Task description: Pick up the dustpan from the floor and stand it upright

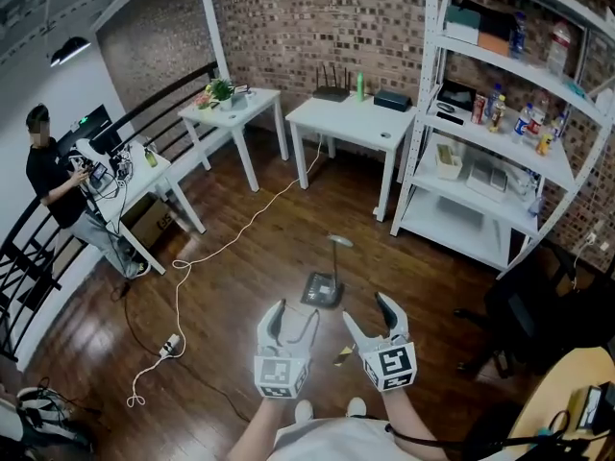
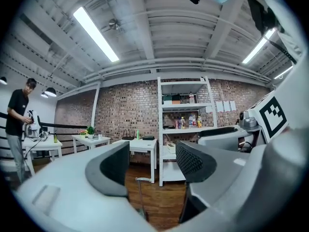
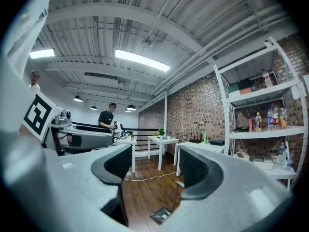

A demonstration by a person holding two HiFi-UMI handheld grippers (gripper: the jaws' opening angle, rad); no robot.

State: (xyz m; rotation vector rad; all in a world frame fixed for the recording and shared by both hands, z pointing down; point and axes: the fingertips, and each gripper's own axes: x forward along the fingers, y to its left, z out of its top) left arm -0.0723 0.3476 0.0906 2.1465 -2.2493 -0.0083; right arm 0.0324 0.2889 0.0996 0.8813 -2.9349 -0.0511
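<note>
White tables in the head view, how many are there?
3. One table stands left beside the person; a second table at the back holds a potted plant; a third table, near the shelving, carries a router. More may be hidden.

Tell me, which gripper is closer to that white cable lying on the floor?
Left. The left gripper hangs just to the right of the white cable, with bare floor between them. The right gripper is farther right, beyond the left one.
</note>
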